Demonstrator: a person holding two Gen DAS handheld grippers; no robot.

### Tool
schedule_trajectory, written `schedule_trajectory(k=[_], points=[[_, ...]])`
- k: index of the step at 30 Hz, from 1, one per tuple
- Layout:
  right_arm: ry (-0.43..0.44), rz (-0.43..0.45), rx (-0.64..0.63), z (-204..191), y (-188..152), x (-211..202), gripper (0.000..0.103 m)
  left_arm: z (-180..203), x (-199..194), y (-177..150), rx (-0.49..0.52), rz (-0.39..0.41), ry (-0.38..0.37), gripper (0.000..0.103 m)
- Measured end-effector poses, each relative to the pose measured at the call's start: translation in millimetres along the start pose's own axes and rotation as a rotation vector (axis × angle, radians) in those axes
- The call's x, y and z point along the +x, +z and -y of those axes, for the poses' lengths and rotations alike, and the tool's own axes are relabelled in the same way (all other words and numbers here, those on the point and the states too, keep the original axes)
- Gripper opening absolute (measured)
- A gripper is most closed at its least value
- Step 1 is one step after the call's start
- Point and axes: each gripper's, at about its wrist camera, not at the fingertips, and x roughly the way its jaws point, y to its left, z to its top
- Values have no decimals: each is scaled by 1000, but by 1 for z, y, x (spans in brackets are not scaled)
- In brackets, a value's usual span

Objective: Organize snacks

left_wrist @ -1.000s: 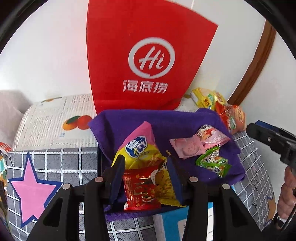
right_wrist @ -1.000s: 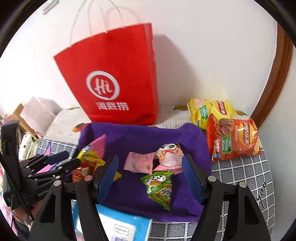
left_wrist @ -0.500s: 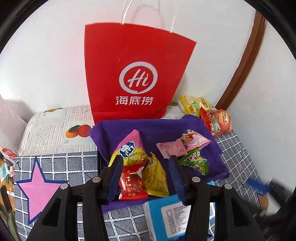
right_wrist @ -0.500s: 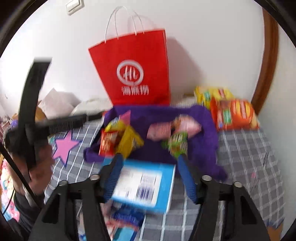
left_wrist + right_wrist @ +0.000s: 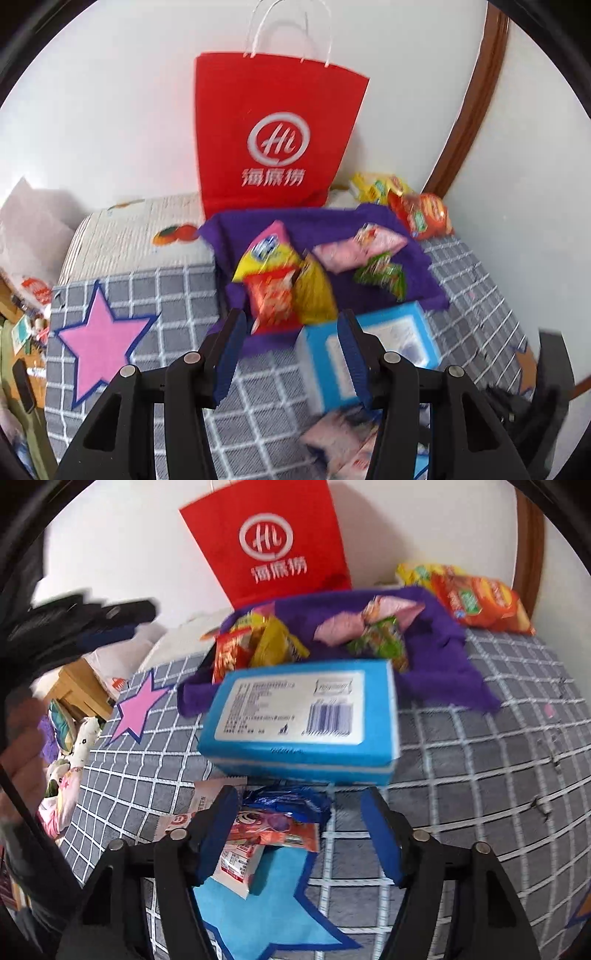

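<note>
Both claws, left claw (image 5: 291, 347) and right claw (image 5: 304, 827), hang wide open and empty above the checked bed cover (image 5: 480, 760), likely choosing among loose snack packets (image 5: 269, 830) near the blue box (image 5: 303, 716), while sorted snacks (image 5: 288, 291) lie on the purple cloth (image 5: 325, 225) farther back.

I see a grey checked bedspread (image 5: 480, 760) with a pink star (image 5: 99, 332) and a blue star (image 5: 273, 915) sewn on. Left of the pink star I make out a wooden stool (image 5: 79, 690); beyond it, a fruit-print pillow (image 5: 140, 236) against the white wall (image 5: 110, 110).
</note>
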Motion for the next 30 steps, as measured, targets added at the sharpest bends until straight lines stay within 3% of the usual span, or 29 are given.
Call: schedule_trajectory(k=[4,8,10,20,26,30], points=[[-8,-47,25,-6,2,22,69,-17,-5,-27,-17,-15,-3,49],[-89,-89,-2,-15,-5,48,69,-26,-3,-48,-32,-41,-10,49],[-92,-94,-8,-16,-10,55,63,-28,0,-59,-30,-57,-7,49],[-74,70,41,6,-27,9,59,-22,14,-92,-45,-116,-61,49],[-162,181,5,30,-42,-18,59,3,23,-99,-17,-146,-105,49],[-183,182,5,52,-56,-19,59,23,37,-103,8,-186,-113,49]])
